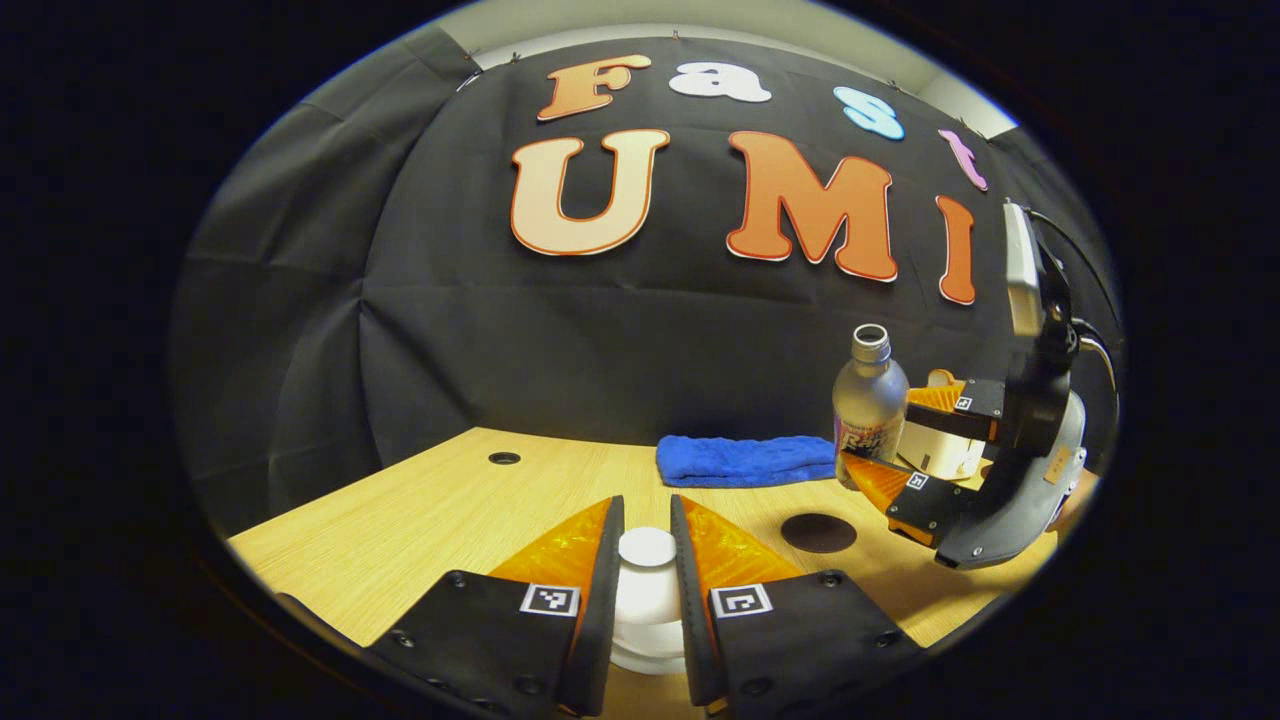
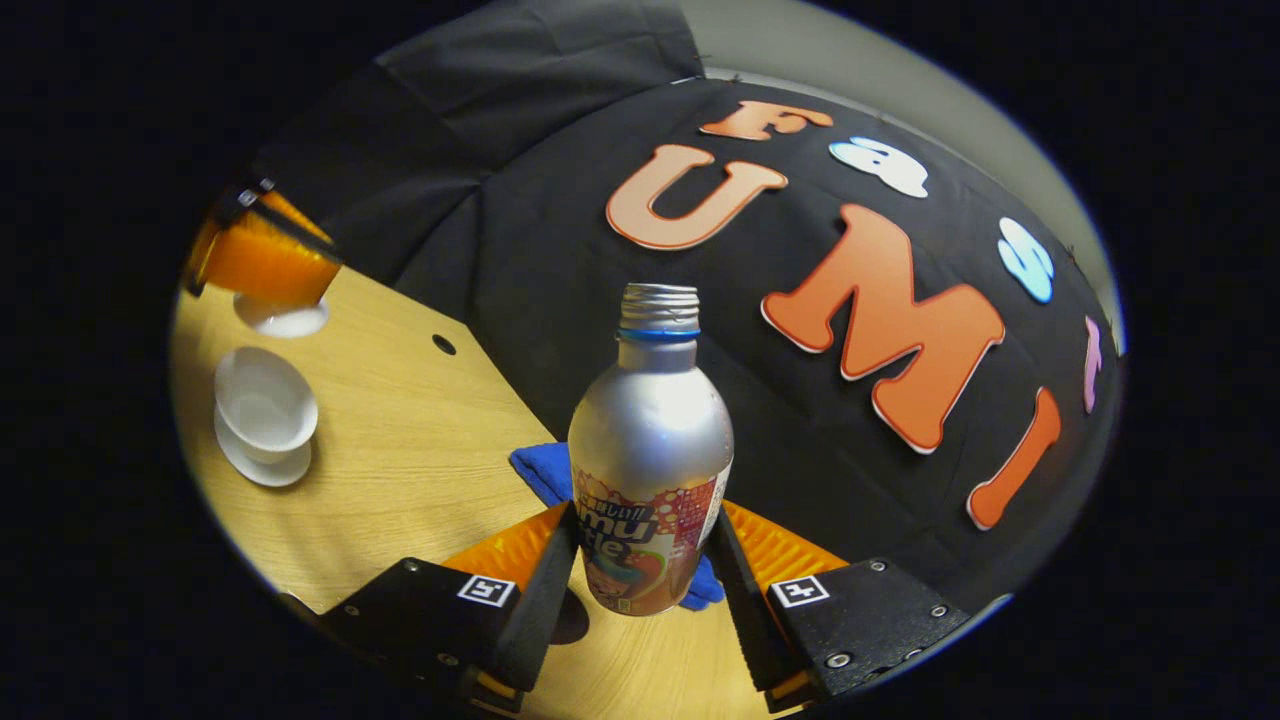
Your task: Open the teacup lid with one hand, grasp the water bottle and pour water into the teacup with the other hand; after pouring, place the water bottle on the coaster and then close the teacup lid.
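My left gripper (image 1: 647, 525) is shut on the white teacup lid (image 1: 647, 600), its knob squeezed between both fingers. From the right gripper view, that left gripper (image 2: 262, 255) holds the lid (image 2: 281, 318) in the air beyond the open white teacup (image 2: 266, 400), which sits on its saucer (image 2: 262, 465). My right gripper (image 2: 648, 520) is shut on the silver water bottle (image 2: 650, 450), which is upright and uncapped. In the left gripper view the bottle (image 1: 868, 400) stands at the right in the right gripper (image 1: 885, 435). The dark round coaster (image 1: 818, 532) lies on the table in front of the bottle.
A folded blue cloth (image 1: 745, 460) lies at the back of the wooden table (image 1: 450, 510), behind the bottle. A small dark hole (image 1: 504, 458) marks the tabletop at the back left. A white object (image 1: 940, 455) sits behind the right gripper.
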Demonstrator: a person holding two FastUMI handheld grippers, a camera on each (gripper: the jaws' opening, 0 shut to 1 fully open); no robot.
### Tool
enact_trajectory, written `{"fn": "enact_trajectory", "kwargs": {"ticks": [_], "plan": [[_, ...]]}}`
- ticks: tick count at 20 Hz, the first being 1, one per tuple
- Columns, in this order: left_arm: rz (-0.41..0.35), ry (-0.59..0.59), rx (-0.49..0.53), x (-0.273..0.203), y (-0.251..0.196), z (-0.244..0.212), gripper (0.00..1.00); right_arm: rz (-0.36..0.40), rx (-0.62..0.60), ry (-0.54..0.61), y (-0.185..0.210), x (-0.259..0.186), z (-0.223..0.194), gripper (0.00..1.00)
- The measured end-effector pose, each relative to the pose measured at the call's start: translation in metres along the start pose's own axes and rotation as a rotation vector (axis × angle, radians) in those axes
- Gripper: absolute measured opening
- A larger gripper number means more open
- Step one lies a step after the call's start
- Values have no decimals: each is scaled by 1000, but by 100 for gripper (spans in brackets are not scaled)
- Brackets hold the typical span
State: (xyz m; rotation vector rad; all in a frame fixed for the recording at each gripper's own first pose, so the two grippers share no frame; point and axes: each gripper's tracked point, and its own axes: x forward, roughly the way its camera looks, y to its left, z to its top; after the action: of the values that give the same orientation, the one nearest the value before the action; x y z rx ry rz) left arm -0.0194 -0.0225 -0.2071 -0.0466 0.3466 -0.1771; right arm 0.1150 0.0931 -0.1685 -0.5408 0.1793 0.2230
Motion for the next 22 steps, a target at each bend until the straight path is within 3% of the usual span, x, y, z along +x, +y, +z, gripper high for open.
{"fn": "enact_trajectory", "kwargs": {"ticks": [8,9,10,11,22], "plan": [[-12,35,-9,4,-7,-11,34,109,381,122,26,20,-40,78],[-12,39,-10,4,-8,-12,37,105,409,140,27,21,-48,78],[-10,41,-10,4,-7,-14,30,106,430,154,30,23,-52,78],[-11,43,-10,4,-6,-15,34,110,442,167,33,27,-57,78],[-11,86,-15,14,-10,-30,31,74,425,198,34,38,-74,78]]}}
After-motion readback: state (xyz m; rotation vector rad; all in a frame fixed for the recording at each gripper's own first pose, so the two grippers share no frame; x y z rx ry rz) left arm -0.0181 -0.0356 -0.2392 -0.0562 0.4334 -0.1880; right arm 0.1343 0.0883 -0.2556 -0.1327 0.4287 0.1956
